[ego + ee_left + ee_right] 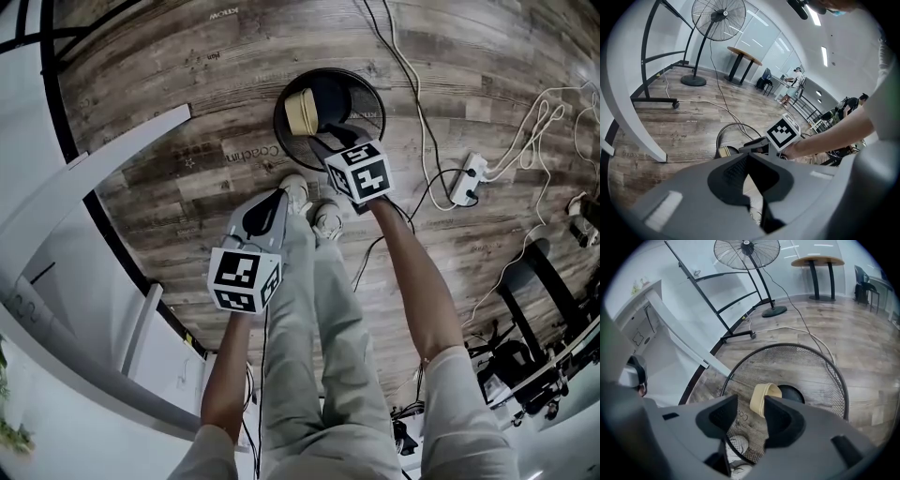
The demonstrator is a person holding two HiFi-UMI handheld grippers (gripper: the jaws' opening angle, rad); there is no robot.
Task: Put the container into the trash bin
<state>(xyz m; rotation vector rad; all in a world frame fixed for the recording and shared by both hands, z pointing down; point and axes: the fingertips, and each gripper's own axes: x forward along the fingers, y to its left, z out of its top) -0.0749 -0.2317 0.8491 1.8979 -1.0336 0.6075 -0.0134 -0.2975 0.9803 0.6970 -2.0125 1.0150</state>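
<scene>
A person stands over a round black mesh trash bin [328, 71] on a wood floor, holding a gripper in each hand. The right gripper [323, 142] points steeply down over the bin's near rim with its jaws spread wide and nothing pressed between the pads. The cream container [302, 111] is already inside the bin, below and just beyond those open jaws. It is tipped on edge against the wall on the person's left side, beside a dark round object at the bottom. Its longer side seems to run away from the jaws, though that is hard to judge. The left gripper [278, 195] has its jaws closed and empty. It hangs over the person's shoes [309, 206], apart from the bin, so the right hand is plainly the nearer one.
</scene>
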